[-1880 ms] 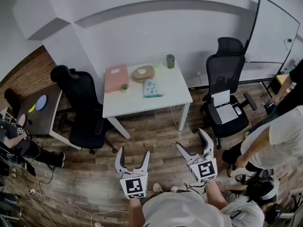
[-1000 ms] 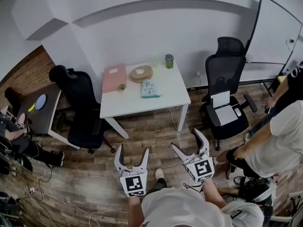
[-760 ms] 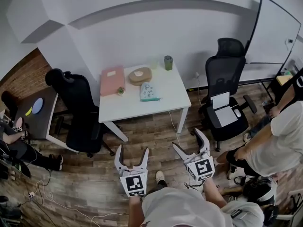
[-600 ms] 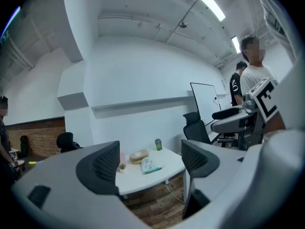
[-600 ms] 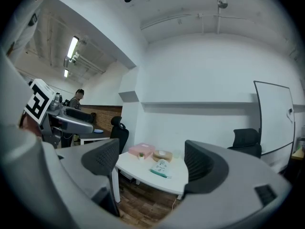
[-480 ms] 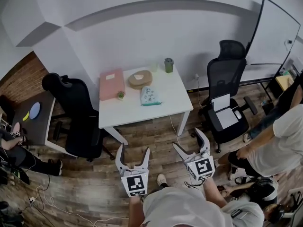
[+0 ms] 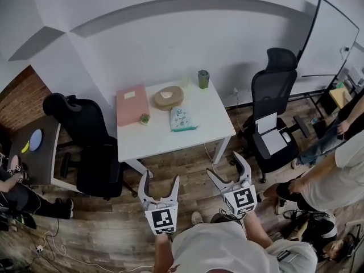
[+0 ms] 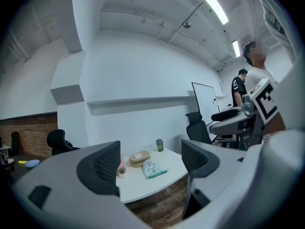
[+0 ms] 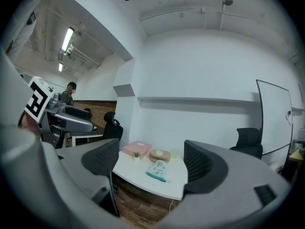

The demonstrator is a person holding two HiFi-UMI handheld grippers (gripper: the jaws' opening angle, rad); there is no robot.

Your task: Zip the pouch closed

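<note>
A pale patterned pouch [image 7: 181, 119] with a teal zip edge lies on the white table [image 7: 210, 132], near its front middle. It also shows in the left gripper view as the pouch [image 8: 153, 169] and in the right gripper view as the pouch [image 9: 158, 170]. My left gripper [image 7: 159, 184] hangs open over the wooden floor, well short of the table. My right gripper [image 7: 229, 167] is open too, off the table's front right corner. Nothing sits between either pair of jaws.
On the table stand a pink box [image 7: 132, 96], a tan round case [image 7: 168, 97], a small potted plant [image 7: 145, 119] and a green cup [image 7: 203, 78]. Black office chairs [image 7: 92, 142] [image 7: 275, 118] flank the table. People [image 7: 329, 175] stand at right; a whiteboard [image 7: 333, 36] leans on the wall.
The table and pouch have come slightly nearer and lower in the head view as I step forward. Both grippers keep their open pose in front of me.
</note>
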